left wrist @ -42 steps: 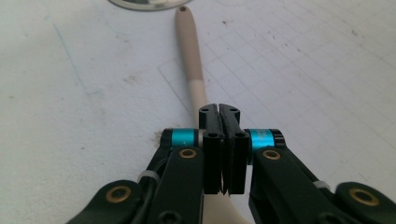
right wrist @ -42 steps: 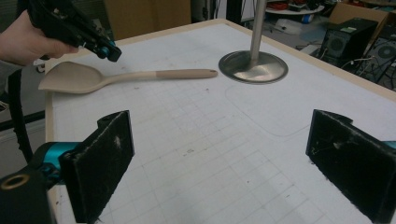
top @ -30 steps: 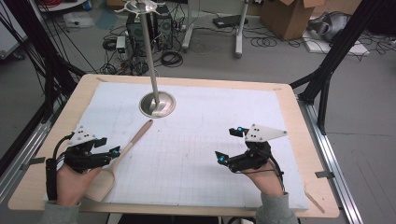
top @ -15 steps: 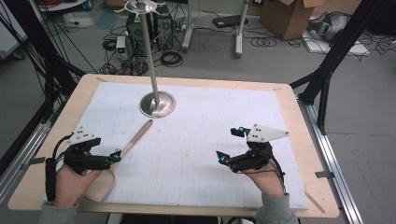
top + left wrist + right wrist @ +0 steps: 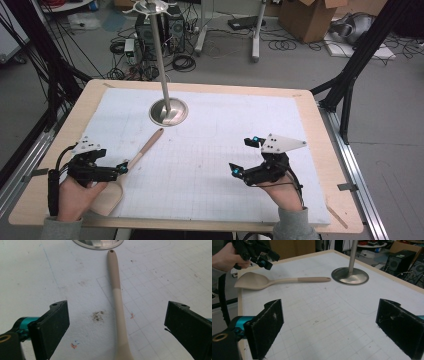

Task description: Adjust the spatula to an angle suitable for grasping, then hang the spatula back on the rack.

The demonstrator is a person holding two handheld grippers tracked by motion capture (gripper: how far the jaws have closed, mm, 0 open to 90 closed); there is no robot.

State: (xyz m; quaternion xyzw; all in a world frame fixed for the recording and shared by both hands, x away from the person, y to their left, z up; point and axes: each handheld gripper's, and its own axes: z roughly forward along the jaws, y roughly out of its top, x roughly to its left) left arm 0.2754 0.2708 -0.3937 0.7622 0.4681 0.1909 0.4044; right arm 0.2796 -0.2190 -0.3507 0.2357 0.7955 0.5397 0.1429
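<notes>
A beige spatula [image 5: 145,147] lies flat on the white mat, its blade [image 5: 107,197] near the front left edge and its handle pointing at the stand's base. My left gripper [image 5: 120,170] hovers low over the handle near the blade. Its jaws have just been opening and now stand wide. The handle [image 5: 117,297] runs between them on the mat, and neither pad touches it. My right gripper [image 5: 245,156] rests at the front right, open, with bare mat between its pads [image 5: 329,325]. The right gripper view shows the spatula [image 5: 287,280] and the left gripper [image 5: 262,262] above its blade.
A metal pole on a round base [image 5: 169,111] stands at the back middle of the gridded mat [image 5: 260,115]. The wooden table rim [image 5: 330,150] frames the mat. A thin wooden stick [image 5: 336,214] lies on the front right rim. Cables and boxes crowd the floor beyond.
The left gripper's jaws have spread apart around the spatula handle. Both hands and the spatula stay where they were.
</notes>
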